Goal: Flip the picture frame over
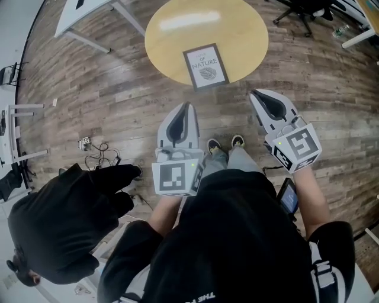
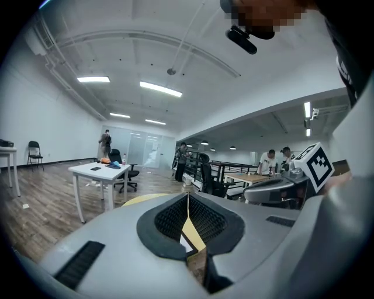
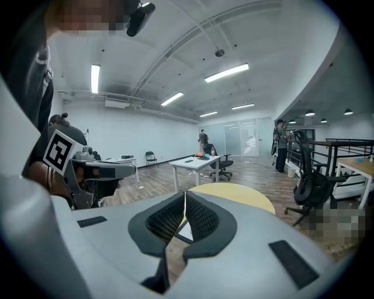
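While the picture frame [image 1: 205,66] is lying print-up at the near edge of the round tabletop [image 1: 177,41] | left gripper [image 1: 188,105] and right gripper [image 1: 254,93] are hovering short of it, jaws clenched, empty | step: approach | next: opening jaws, pinching a frame edge

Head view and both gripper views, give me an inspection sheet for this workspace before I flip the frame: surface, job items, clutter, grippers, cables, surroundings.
Surface: round yellow table standing on a wood floor.
Job's things: picture frame lies flat near the table's near edge with its printed side up, so it is not yet flipped.
Clutter: nothing seen on the table besides the frame.
Grippers: left gripper and right gripper are both shut with nothing between the fingers. They are over the floor, short of the table.
Cables: loose cables on the floor at the left, away from the table.
Surroundings: white table, office chair, and a person in black close by at the lower left.
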Tool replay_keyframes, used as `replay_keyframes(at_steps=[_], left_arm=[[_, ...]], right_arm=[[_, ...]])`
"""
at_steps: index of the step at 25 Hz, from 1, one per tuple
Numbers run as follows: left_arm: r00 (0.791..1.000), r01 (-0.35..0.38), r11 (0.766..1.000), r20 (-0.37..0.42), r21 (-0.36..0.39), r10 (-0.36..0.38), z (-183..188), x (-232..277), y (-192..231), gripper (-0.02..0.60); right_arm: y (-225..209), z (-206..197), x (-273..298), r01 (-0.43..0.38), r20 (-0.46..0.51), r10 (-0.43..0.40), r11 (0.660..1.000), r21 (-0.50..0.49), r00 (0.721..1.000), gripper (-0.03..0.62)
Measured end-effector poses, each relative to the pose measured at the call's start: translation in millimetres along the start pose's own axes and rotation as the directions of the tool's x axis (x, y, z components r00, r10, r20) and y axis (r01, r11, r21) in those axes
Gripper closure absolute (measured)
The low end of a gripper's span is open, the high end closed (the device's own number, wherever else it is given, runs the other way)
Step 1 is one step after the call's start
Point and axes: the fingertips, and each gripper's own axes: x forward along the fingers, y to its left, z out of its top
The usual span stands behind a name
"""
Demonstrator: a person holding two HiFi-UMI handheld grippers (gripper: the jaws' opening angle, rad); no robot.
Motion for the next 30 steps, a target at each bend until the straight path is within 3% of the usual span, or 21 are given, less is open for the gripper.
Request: replay_keyframes(at_steps=[5,10,17,23,30], left_arm=[[1.000,0.004,1.000,-0.009,-0.007,-0.004,-1,31,2,0.555],[0.998,-0.048,0.999,-0.042,0.005,0.048,5,71,8,0.555],[0.997,-0.070,0.997,-0.011,0.042,0.071,9,122,10,0.555],[0.989,-0.142,0.988,-0.026,0.064,0.144,1,146,30,0.555],[0.971,-0.226,0.973,-0.070,0.042,0.229,-31,149,58,0.555]], right_arm=[[-27,3,19,0.004,-0.002,-0.004,1.000,-0.022,1.000,0.574],[-66,10,43,-0.012,0.006,0.013,0.999,-0.046,1.000,0.574],[-104,17,78,-0.102,0.022,0.107,0.977,-0.187,0.994,0.574],[-93,-12,113,-0.249,-0.072,0.239,0.910,-0.330,0.968,0.574],[-47,-88,156,-0.448,-0.269,0.366,0.803,-0.392,0.891,0.574]])
